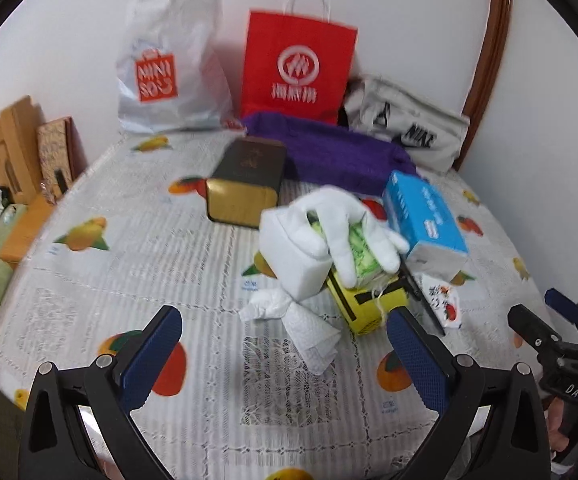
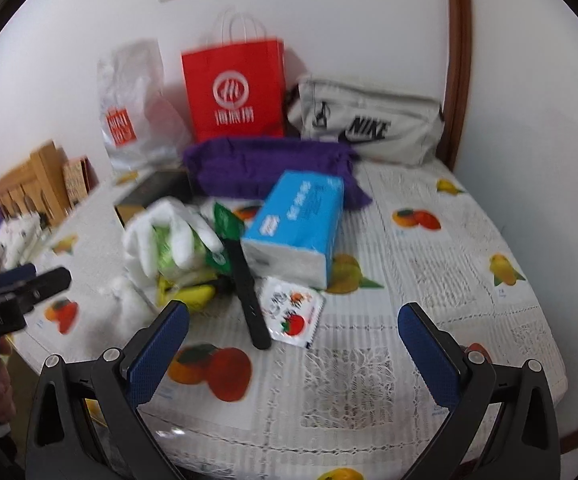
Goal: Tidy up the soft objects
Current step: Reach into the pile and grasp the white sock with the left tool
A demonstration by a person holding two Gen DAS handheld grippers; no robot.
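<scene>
**Soft clutter heaped mid-table, both grippers hanging free above it**

A white glove lies draped over a green-printed packet at the centre of the left wrist view, on top of a small heap. Touching its left side is a white foam block; under the packet sits a yellow box. Just below the block, a crumpled white tissue rests on the tablecloth, which is white lace printed with fruit. To the right of the heap a blue tissue pack lies tilted, and in front of it sits a small fruit-printed sachet. A black strap runs diagonally between the heap and the sachet in the right wrist view.

Behind the heap, toward the upper middle of the frame, a purple towel stretches across the table, with a dark tin with a gold end at its left. Against the wall stand a white Miniso bag, a red paper bag and a grey Nike pouch.

The left gripper fills the bottom of its view, jaws spread wide and holding nothing, its opening over the tissue. The right gripper is likewise released and empty, jaws apart at the bottom of its own frame, with the strap's end and the sachet between the fingertips.
</scene>
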